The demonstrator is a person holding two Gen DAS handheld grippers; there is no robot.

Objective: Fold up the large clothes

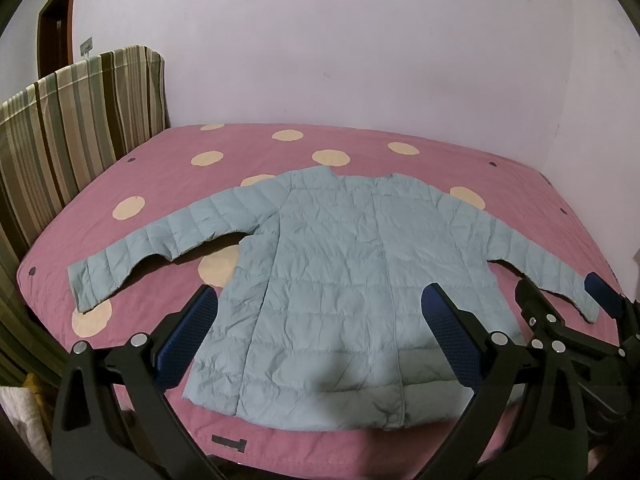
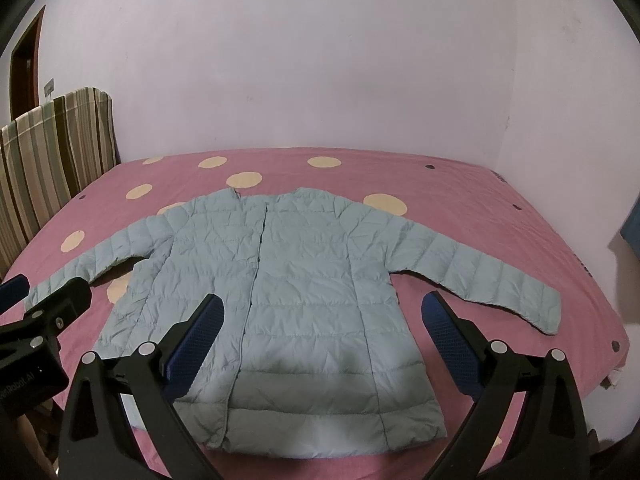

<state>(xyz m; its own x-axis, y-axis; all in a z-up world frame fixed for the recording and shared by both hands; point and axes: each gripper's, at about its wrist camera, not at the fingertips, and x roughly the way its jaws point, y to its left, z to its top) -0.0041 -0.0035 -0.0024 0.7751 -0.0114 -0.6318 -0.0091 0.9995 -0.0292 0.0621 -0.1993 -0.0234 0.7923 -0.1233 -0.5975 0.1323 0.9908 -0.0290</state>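
Fingers on both grippers are spread wide with nothing between them, just hanging above the near edge of the bed. Left gripper (image 1: pixel 316 324) sits over the lower half of the jacket (image 1: pixel 332 264), and the right gripper (image 2: pixel 322 330) hovers right next to it, also over the hem area, neither one touching fabric as far as I can see.

Going left to right: a striped headboard (image 1: pixel 76 128) stands along the left side of the bed, and a dark door frame (image 1: pixel 56 20) shows behind it. Then the left sleeve (image 1: pixel 156 244) stretches out toward that side, with a strip of bare cover between its cuff and the mattress edge. The light blue puffer body lies flat, front up, snaps closed, collar pointing at the far wall. The right sleeve (image 2: pixel 480 276) angles out and down, its cuff ending near the right edge of the bed.

Plenty of pink polka-dot cover (image 2: pixel 460 184) stays open beyond the collar. Pale lilac wall (image 2: pixel 300 60) wraps the far and right sides.
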